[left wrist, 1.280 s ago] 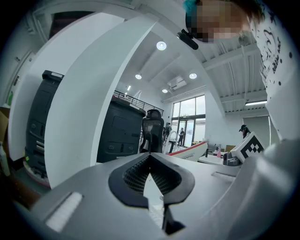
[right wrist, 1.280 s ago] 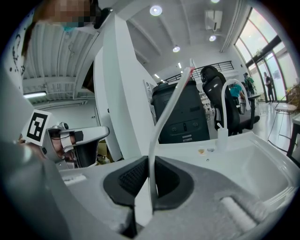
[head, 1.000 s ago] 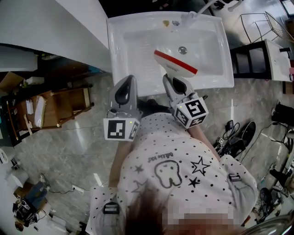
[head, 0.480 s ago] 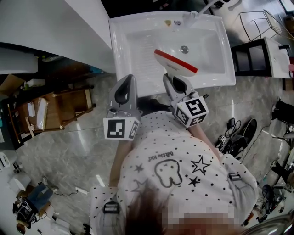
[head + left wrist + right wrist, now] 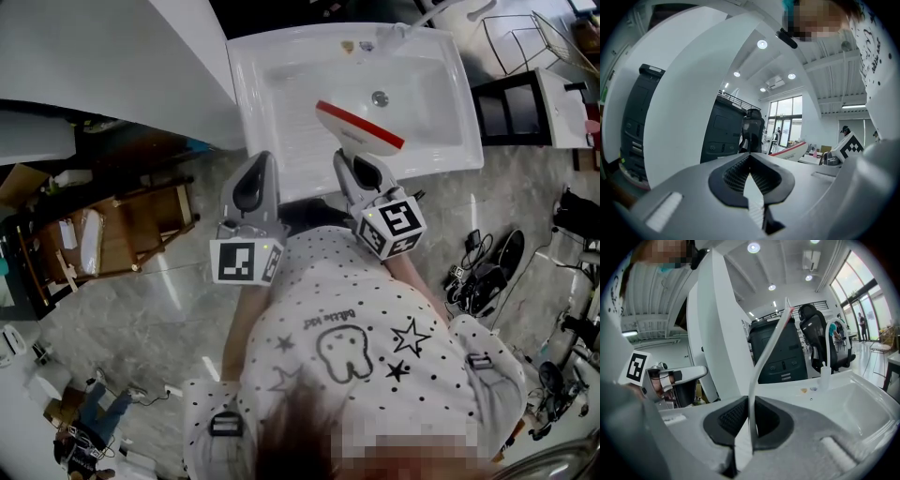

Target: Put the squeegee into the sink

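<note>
Squeegee [image 5: 361,128] over sink [image 5: 281,112] (right hand-held gripper [image 5: 350,157])

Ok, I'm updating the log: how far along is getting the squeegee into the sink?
Done: the right gripper is shut on the squeegee. In hand: it holds it over the basin of the sink, apparently not resting in it. Left: lower it and release. The left gripper is shut and empty.
</note>
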Demonstrator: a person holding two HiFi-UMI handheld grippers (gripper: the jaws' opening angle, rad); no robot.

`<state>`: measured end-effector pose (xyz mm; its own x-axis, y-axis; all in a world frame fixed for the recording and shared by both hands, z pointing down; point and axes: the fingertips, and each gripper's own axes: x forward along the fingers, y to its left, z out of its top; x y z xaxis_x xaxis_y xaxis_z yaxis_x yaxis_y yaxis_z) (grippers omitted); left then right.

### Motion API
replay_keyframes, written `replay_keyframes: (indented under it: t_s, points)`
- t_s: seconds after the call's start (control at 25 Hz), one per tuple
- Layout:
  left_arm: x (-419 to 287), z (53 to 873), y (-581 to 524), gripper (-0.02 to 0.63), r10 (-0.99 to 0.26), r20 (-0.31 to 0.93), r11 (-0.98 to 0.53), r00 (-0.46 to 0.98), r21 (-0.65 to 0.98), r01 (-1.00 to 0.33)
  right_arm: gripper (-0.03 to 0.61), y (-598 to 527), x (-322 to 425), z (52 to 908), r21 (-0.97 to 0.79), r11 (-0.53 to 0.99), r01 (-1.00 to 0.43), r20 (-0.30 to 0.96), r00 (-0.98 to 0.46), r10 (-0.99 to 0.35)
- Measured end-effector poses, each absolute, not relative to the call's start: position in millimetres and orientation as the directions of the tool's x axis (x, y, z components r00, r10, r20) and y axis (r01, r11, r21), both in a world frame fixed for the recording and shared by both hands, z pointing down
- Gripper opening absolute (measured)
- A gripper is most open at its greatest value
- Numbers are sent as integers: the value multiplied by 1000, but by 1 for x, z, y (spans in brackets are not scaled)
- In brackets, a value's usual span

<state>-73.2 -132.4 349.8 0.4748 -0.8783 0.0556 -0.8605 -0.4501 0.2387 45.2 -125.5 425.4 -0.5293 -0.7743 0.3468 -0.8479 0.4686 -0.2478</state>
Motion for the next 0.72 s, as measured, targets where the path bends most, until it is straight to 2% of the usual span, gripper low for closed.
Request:
replay_keyframes:
  t_s: [0.72]
  points:
    - [-84,360,-140,-2,-837,67,-511,543,258,-820,23,-120,28,437,-260,407,-876,378,-480,-792]
